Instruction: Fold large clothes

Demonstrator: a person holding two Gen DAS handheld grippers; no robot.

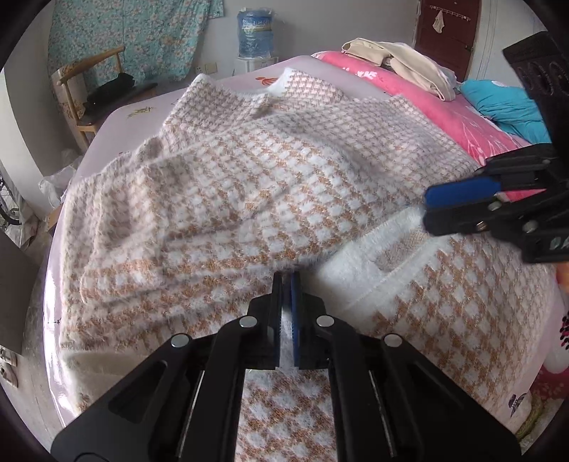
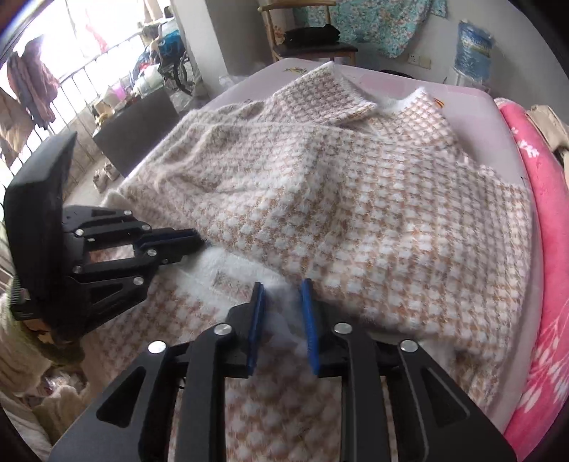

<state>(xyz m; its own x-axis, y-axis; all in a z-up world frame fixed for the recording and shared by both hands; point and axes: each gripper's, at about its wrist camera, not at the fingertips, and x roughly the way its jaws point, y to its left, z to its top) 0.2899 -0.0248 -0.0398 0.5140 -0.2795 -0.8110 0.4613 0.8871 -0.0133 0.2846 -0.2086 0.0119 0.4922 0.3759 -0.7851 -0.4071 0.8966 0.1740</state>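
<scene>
Left wrist view, nearest the lens: the left gripper [image 1: 287, 280] has its jaws clenched almost together on a fold of the sweater [image 1: 270, 184], with only a sliver of white knit between the blue pads. The sweater lies spread over the bed [image 1: 117, 117], a top layer doubled over onto the lower one. To the right, the right gripper [image 1: 432, 209] nips the white ribbed edge of that same layer.

The step in hand looks like carrying this lifted layer across to make a fold. To do it well, both grips should travel together at one height so the edge stays straight, and the fluffy knit should be laid down rather than dragged, since it clings to itself and bunches.

Right wrist view shows what the other cannot: the right gripper's [image 2: 282, 284] jaws stand a little apart with a tuft of white fuzz between them, so the hold is light and could slip. It also shows the far sleeve [image 2: 327, 96] folded back near the collar, and the left gripper [image 2: 193, 238] from the side, closed on the edge.

Farther off, only the left wrist view shows the blue pillow [image 1: 505, 106]; both show the pink blanket [image 2: 544, 213], the wooden chair [image 1: 85, 92] and the water jug [image 1: 255, 33].
</scene>
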